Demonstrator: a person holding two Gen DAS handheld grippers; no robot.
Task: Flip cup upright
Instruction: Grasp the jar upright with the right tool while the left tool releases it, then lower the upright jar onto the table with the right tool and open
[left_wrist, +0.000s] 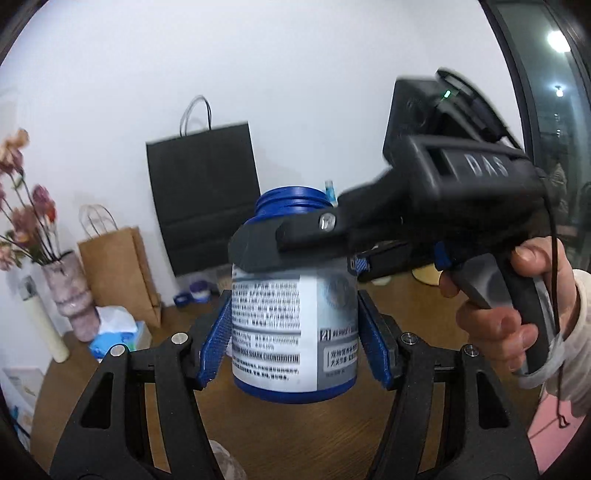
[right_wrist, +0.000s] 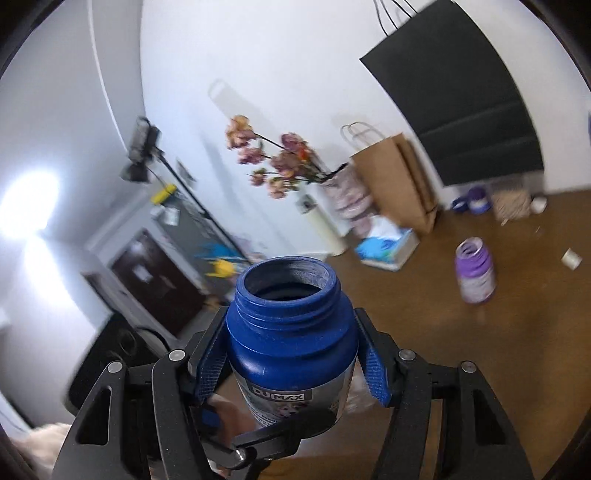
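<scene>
The cup is a blue lidless jar with a grey printed label. It hangs upright in the air above the wooden table, its open mouth on top. My left gripper is shut on the cup's lower body, a blue pad pressing each side. My right gripper, held by a hand, reaches in from the right and is shut on the cup's shoulder. In the right wrist view the cup sits between the right gripper's blue pads. A left finger crosses below.
A purple jar stands open on the table to the right. Along the back wall are a tissue box, a vase of dried flowers, a brown paper bag and a black paper bag.
</scene>
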